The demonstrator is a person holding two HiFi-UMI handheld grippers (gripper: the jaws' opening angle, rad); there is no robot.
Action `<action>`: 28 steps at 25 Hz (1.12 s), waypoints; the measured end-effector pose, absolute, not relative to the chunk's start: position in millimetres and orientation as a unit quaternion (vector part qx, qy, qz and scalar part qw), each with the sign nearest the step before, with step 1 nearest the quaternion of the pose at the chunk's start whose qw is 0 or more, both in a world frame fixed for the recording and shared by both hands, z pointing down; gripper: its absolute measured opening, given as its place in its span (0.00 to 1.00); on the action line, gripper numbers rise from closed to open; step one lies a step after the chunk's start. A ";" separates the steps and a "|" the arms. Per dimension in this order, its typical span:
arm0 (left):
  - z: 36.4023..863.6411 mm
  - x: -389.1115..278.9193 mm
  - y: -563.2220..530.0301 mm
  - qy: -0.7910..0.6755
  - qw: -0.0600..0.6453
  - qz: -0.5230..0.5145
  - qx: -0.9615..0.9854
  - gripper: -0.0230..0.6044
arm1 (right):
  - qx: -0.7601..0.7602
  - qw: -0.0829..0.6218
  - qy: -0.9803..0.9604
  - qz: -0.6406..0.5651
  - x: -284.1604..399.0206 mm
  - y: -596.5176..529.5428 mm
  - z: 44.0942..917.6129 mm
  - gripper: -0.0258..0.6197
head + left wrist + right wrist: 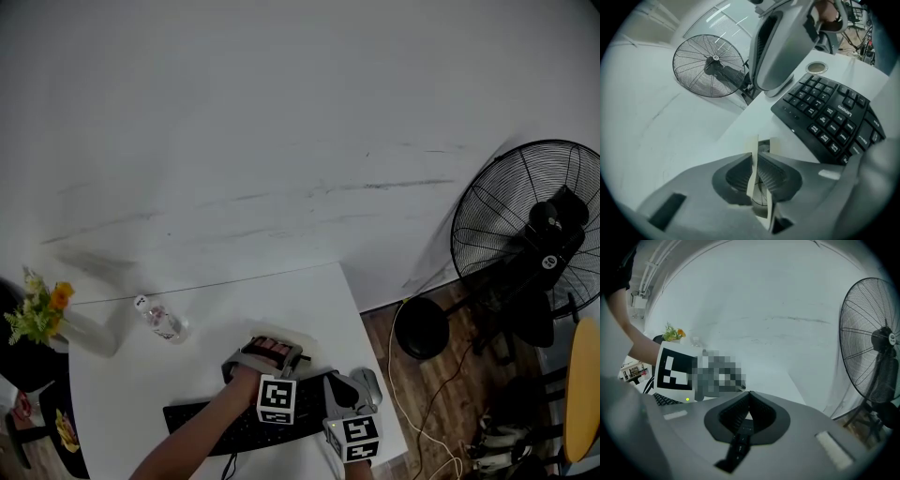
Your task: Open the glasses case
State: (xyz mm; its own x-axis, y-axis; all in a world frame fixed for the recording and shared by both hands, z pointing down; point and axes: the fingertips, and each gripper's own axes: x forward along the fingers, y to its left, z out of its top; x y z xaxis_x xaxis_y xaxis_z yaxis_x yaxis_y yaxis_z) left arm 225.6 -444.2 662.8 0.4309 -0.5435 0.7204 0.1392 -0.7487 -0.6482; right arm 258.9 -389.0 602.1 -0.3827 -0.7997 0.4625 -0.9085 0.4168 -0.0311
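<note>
No glasses case shows plainly in any view. My left gripper (765, 143) hangs over the white table (281, 300) beside the black keyboard (829, 117). Its tan pads (752, 164) stand almost together with a narrow slit between them, and nothing is plainly gripped. In the head view a reddish thing (272, 347) sits at the far end of the left gripper (267, 356); I cannot tell what it is. My right gripper (749, 393) is shut with nothing between its fingers. It sits just right of the left one, near the table's front right corner (342, 386).
The keyboard (206, 422) lies along the front edge. A clear bottle (161, 319) and a vase of flowers (42, 309) stand at the left. A small round disc (816, 68) lies past the keyboard. A black floor fan (530, 225) stands right of the table.
</note>
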 end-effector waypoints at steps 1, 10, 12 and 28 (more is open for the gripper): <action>660.8 226.1 -446.8 0.133 0.331 -0.516 -0.778 0.10 | 0.522 0.192 -0.819 0.141 258.9 -389.6 601.8 0.05; 653.8 235.0 -477.6 0.159 0.340 -0.508 -0.775 0.07 | 0.524 0.192 -0.818 0.143 259.9 -391.3 603.7 0.06; 653.6 237.0 -485.7 0.164 0.336 -0.509 -0.775 0.07 | 0.525 0.193 -0.817 0.144 260.9 -390.5 604.6 0.06; 660.2 246.2 -521.6 0.168 0.325 -0.510 -0.779 0.11 | 0.532 0.200 -0.811 0.141 268.6 -414.9 612.2 0.05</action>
State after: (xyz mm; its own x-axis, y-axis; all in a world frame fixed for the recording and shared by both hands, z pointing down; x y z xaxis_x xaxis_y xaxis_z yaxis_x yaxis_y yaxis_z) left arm 246.2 -521.6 660.2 0.4241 -0.5931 0.6844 0.0697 -0.7321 -0.6777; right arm 268.6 -414.9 612.2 -0.3536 -0.8064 0.4740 -0.9189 0.3941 -0.0152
